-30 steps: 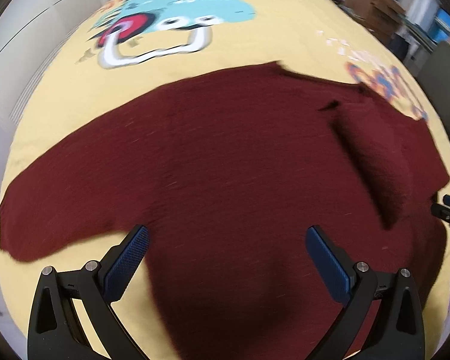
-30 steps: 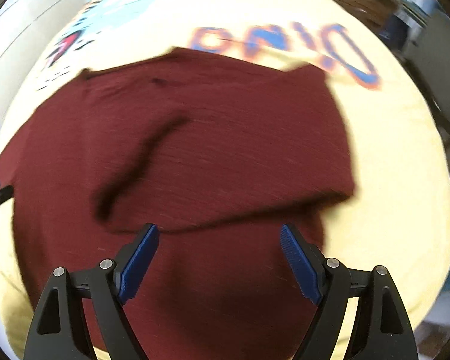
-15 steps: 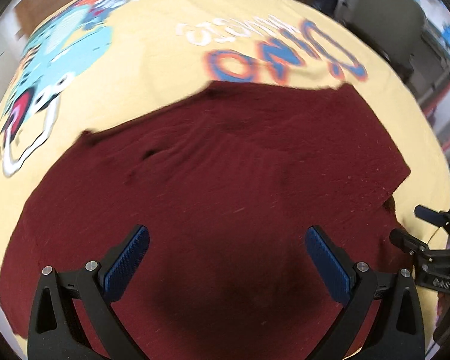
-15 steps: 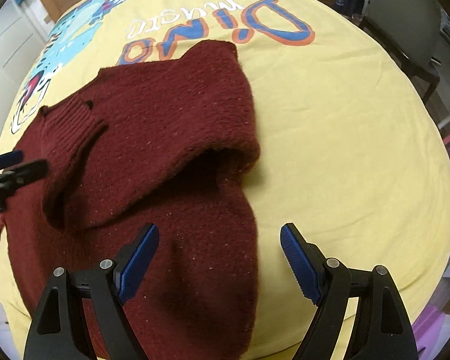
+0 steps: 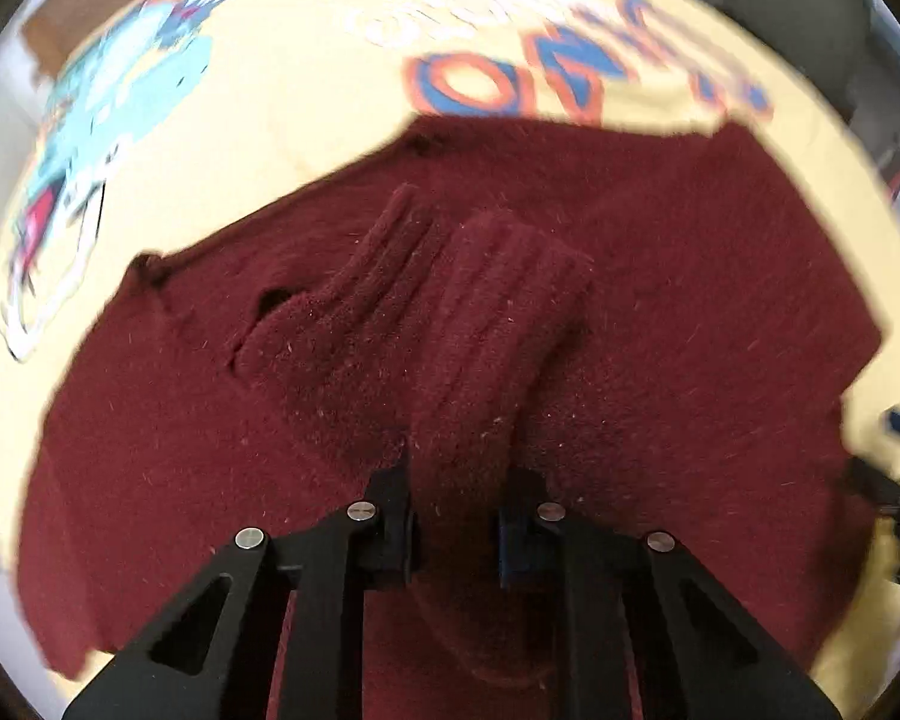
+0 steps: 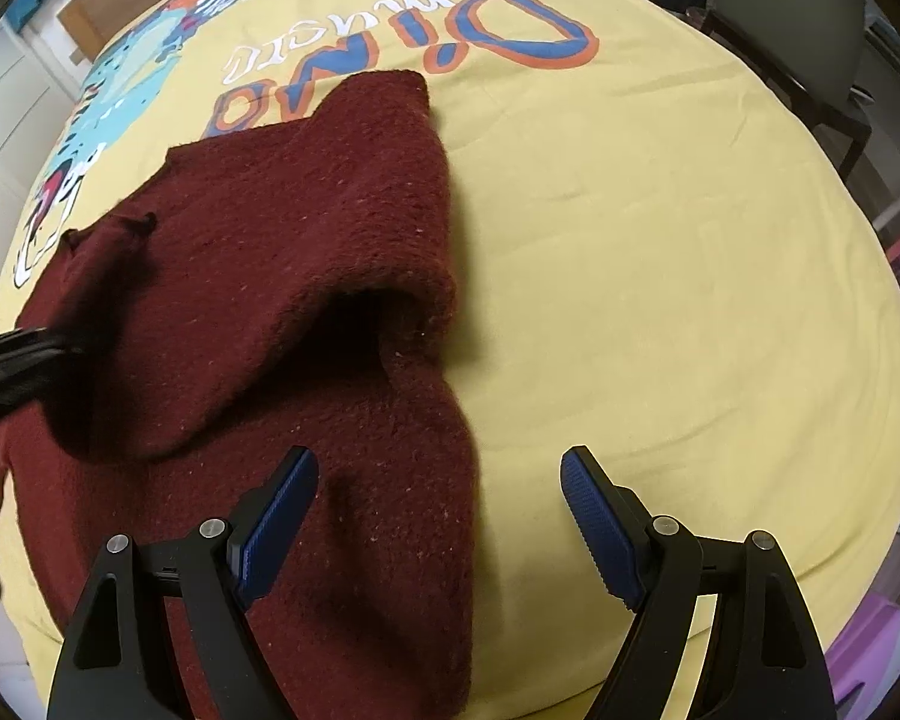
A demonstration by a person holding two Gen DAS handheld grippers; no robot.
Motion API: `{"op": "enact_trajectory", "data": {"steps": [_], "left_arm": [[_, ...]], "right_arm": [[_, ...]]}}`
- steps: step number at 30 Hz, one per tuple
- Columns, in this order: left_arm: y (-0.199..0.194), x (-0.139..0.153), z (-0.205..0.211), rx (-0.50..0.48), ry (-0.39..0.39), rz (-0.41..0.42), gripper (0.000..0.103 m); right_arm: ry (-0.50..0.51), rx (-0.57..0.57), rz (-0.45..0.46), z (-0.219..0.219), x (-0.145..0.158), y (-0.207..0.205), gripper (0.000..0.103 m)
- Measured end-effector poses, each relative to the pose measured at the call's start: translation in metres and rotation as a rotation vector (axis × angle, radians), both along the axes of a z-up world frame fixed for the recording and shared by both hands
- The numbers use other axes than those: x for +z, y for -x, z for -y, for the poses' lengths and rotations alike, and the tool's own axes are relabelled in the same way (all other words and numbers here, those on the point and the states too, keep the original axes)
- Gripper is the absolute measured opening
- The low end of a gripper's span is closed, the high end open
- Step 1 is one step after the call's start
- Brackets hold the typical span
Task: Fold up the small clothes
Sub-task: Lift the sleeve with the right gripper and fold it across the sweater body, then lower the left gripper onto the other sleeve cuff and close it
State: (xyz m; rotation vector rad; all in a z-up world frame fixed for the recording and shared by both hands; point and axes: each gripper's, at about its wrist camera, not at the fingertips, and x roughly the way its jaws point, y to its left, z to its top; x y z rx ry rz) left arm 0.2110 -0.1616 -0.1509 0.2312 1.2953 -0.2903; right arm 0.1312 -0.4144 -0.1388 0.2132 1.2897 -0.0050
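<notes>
A ribbed fold of the maroon sweater (image 5: 498,324) is pinched by the just-closed left gripper (image 5: 456,516); the right gripper (image 6: 438,516) is held open over the sweater's right edge on the yellow sheet (image 6: 660,276).

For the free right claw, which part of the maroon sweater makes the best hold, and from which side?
Probably the sweater's near right edge. It already lies between the open right claw's fingers, a single clean line over bare yellow cloth. Come straight down, one finger on the knit, one outside it.
</notes>
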Motion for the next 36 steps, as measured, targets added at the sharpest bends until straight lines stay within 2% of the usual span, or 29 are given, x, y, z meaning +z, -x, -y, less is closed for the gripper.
{"op": "enact_trajectory", "data": {"steps": [2, 8, 11, 14, 18, 20, 24, 27, 29, 32, 36], "left_arm": [[-0.002, 0.008, -0.018, 0.032, 0.021, 0.017, 0.013], [-0.006, 0.043, -0.086, 0.15, 0.095, 0.138, 0.013], [-0.013, 0.045, -0.108, 0.205, 0.094, 0.168, 0.013], [-0.012, 0.025, -0.128, 0.247, 0.111, 0.134, 0.013], [-0.001, -0.006, -0.152, 0.33, 0.159, 0.03, 0.019], [0.017, -0.007, -0.169, 0.378, 0.174, -0.003, 0.031], [0.032, -0.005, -0.191, 0.439, 0.178, -0.011, 0.039], [0.041, -0.001, -0.209, 0.479, 0.171, -0.015, 0.051], [0.045, 0.006, -0.224, 0.516, 0.181, -0.016, 0.069], [0.043, 0.016, -0.242, 0.547, 0.206, 0.003, 0.089], [0.026, 0.022, -0.249, 0.558, 0.214, 0.012, 0.093]], "right_arm": [[0.001, 0.002, 0.002, -0.002, 0.0, -0.001, 0.084], [0.005, 0.006, 0.004, -0.007, 0.0, -0.003, 0.084], [0.008, 0.012, 0.001, -0.013, -0.001, -0.005, 0.084], [0.007, 0.017, -0.005, -0.017, -0.004, -0.007, 0.084], [0.008, 0.035, -0.013, -0.023, -0.006, -0.008, 0.084], [0.01, 0.043, -0.015, -0.025, -0.007, -0.008, 0.084], [0.013, 0.041, -0.014, -0.025, -0.007, -0.009, 0.084], [0.015, 0.043, -0.013, -0.025, -0.006, -0.01, 0.084], [0.017, 0.045, -0.011, -0.026, -0.006, -0.009, 0.084], [0.019, 0.046, -0.01, -0.028, -0.006, -0.009, 0.084], [0.023, 0.05, -0.012, -0.03, -0.005, -0.01, 0.084]]}}
